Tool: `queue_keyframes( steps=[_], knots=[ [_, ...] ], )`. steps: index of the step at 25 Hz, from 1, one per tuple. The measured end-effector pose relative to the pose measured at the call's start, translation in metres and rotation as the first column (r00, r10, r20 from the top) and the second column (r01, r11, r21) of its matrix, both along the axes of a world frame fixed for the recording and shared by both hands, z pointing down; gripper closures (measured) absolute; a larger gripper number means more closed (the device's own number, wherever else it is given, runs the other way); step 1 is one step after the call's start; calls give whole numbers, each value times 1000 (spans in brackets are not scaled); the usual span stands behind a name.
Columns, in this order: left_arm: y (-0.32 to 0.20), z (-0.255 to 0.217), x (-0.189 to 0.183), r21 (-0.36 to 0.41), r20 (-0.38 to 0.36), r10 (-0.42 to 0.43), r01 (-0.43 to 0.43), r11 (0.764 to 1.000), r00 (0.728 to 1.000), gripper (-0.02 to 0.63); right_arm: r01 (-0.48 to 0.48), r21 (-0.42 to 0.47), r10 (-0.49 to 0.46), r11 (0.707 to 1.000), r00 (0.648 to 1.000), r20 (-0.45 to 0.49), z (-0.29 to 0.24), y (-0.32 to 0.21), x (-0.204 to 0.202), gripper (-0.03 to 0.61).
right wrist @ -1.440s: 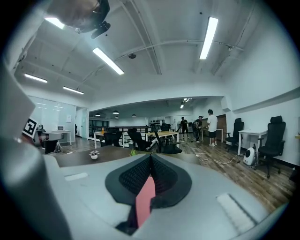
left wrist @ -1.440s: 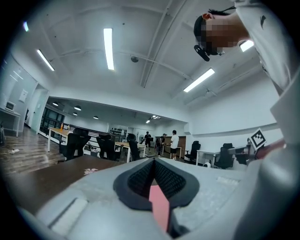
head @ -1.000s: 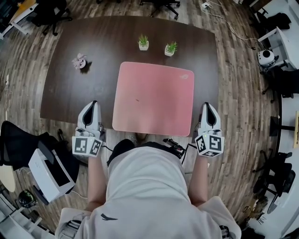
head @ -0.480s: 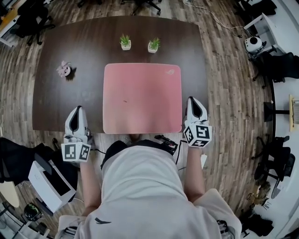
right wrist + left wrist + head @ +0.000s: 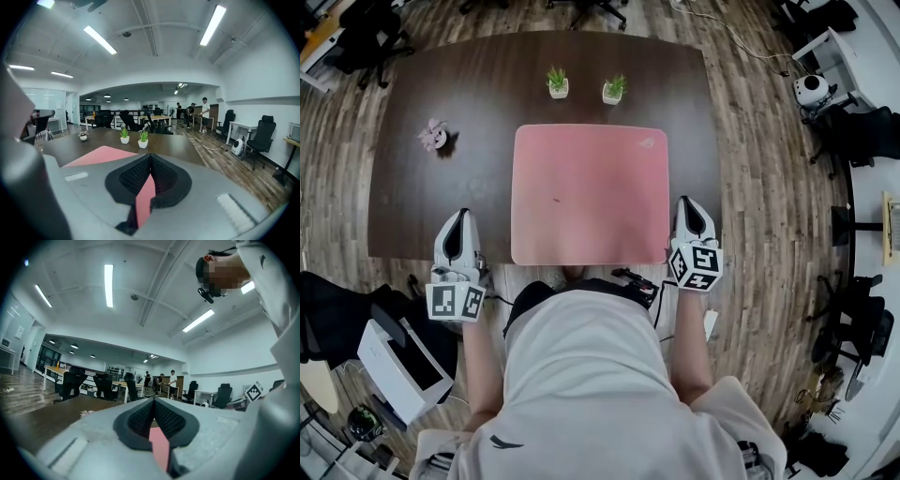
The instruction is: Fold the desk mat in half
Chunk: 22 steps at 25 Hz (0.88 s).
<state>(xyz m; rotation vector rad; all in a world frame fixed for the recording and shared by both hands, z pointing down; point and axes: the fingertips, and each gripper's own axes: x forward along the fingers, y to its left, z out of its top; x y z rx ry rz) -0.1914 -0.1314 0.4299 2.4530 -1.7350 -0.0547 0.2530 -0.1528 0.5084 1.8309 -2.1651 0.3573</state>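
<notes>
Jaws pressed together and empty, the left gripper (image 5: pixel 459 220) and right gripper (image 5: pixel 689 208) flank the pink desk mat (image 5: pixel 589 192) — it lies flat, forward and inward of both, its near edge just beside the right jaws, farther from the left.

No words or numbers can be read in any view. The desk mat (image 5: pixel 591 197) has a small pale logo (image 5: pixel 649 142) at its upper right corner, too small to make out. The left marker cube (image 5: pixel 455 302) and right marker cube (image 5: pixel 695 267) show only black-and-white square patterns.
</notes>
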Motion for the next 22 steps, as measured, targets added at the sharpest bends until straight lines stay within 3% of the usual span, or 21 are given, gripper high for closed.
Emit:
queue_keyframes(
  steps=[5,8,14,19,22],
  knots=[
    [5,-1,-4,3,0,0,0,1000,1000,614,-41,-87,39,995,999,-28,33,-4,9,562],
    [9,-3,-5,6,0,-3,3,1000,1000,614,-74,-191,68,979,997,-38,60,-5,16,528],
    [15,-4,-9,8,-1,-6,6,1000,1000,614,-72,-376,44,924,996,-82,109,-3,14,438],
    [18,-4,-9,8,-3,-11,11,1000,1000,614,-47,-480,7,876,996,-86,136,-2,12,395],
    [21,-4,-9,5,-4,-14,14,1000,1000,614,-18,-559,-21,829,998,-63,154,1,10,356]
  ],
)
